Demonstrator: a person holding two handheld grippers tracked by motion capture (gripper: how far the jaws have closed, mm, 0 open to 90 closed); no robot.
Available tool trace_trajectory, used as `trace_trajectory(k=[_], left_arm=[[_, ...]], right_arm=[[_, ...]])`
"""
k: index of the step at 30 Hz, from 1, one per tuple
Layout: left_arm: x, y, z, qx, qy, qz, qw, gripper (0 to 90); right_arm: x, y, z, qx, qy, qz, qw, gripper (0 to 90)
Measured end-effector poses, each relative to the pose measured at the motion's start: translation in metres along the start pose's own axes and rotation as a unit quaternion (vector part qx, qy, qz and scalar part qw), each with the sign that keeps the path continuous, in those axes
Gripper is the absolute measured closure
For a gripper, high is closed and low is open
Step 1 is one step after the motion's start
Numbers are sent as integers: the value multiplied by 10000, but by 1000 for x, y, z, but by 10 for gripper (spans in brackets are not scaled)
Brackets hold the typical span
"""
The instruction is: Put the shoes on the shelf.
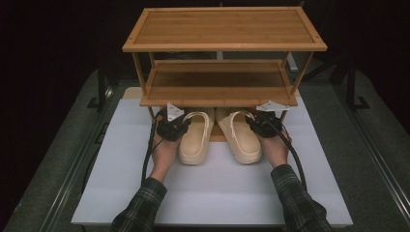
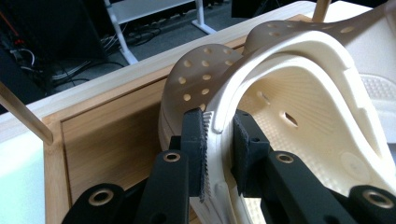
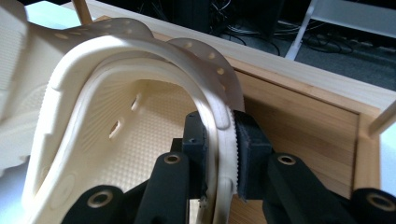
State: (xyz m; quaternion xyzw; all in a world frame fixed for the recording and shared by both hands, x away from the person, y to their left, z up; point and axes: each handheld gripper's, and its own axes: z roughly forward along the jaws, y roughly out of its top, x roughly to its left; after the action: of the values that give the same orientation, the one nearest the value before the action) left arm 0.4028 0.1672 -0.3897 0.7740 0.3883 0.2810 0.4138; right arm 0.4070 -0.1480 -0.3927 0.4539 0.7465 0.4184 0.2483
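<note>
**Both my grippers hold a cream clog at the foot of the bamboo rack**

I take the bamboo rack [image 1: 225,48] as my landmark. It stands at the far side of the white worktop [image 1: 212,193] and has a top shelf, a middle shelf and a low bottom board [image 2: 116,135].

Two cream clogs lie side by side at the front of the rack. Their toes are under the middle shelf, on the bottom board, and their heels stick out toward me over the worktop. The left clog [image 1: 196,137] and the right clog [image 1: 241,135] are just beside each other.

My left gripper [image 1: 170,126] is at the outer side of the left clog, in front of the left leg of the rack. In the left gripper view, its jaws are clamped on the side wall of this clog, one pad outside and one pad inside, below the strap.

My right gripper [image 1: 263,124] is at the outer side of the right clog, in front of the right leg of the rack. In the right gripper view, its jaws are clamped on the side wall of that clog in the same way.

My hands hold the grippers from behind, and my checked sleeves [image 1: 140,208] come in from the near edge of the worktop.
</note>
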Motion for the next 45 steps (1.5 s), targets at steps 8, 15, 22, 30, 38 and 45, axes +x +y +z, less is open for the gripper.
trace_trajectory(k=[8,15,22,30,38,45], left_arm=[[-2,-6,6,-11,-26,-91,10000,758],[5,-7,0,20,-255,-222,9994,606],[14,-16,-29,86,-767,-133,9969,350],[11,-45,-64,161,-1297,-107,9914,159],[-5,-70,-59,564,-1696,-26,9839,11],[-23,-72,-41,668,-1710,205,9828,0]], right_arm=[[6,-2,7,-7,-124,-84,9999,755],[8,-3,3,25,26,19,10000,589],[-5,-14,-23,-57,341,211,9992,454],[-7,-34,-58,139,947,216,9952,198],[-3,-67,-65,465,1512,141,9873,6],[4,-78,-45,505,1741,-50,9834,0]])
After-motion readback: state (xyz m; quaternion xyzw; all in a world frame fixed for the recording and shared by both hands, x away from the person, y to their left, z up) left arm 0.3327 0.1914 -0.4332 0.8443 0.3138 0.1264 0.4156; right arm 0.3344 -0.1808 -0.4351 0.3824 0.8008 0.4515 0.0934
